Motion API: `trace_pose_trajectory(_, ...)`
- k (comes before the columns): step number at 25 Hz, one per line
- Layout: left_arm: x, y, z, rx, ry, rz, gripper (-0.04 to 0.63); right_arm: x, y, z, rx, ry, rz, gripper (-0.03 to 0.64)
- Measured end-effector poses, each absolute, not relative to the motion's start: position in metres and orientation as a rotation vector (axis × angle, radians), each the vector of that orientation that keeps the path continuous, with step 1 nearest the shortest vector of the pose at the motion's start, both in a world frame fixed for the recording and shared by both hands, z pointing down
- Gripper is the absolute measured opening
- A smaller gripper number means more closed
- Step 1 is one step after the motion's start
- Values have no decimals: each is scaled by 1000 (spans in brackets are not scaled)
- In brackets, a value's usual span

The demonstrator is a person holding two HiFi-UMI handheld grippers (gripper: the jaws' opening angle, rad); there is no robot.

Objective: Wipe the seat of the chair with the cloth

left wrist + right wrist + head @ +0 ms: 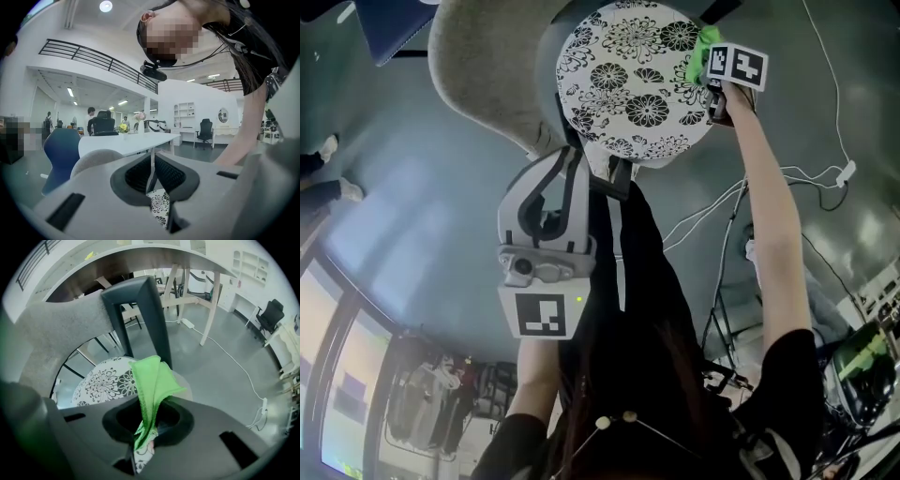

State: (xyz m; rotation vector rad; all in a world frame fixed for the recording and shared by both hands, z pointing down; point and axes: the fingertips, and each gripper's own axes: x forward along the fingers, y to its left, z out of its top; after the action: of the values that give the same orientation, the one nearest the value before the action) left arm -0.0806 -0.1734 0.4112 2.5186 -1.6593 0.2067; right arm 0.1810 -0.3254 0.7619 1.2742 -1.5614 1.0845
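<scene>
My right gripper [147, 430] clamps just a fold of the cloth [151, 380] at the seat's [628, 84] right rim, my left gripper [153, 174] clenched empty; dragging may yank it loose.

Bright ceiling lamps [105, 6], fisheye-warped dark edges

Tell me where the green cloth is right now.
Head view, upper right: the cloth is pinched by the right gripper, at the right edge of the flowered chair seat.
</scene>
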Motion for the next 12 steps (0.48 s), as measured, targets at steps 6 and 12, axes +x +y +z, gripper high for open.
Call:
trace_pose_trajectory(6,-86,-173,412,2514,-1670,208,28,229,-321,757,1327,-1485,1048,46)
trace_pose_trajectory(12,-86,-170,408,2510,-1679,197,28,183,-310,733,1233,-1622,1089,48)
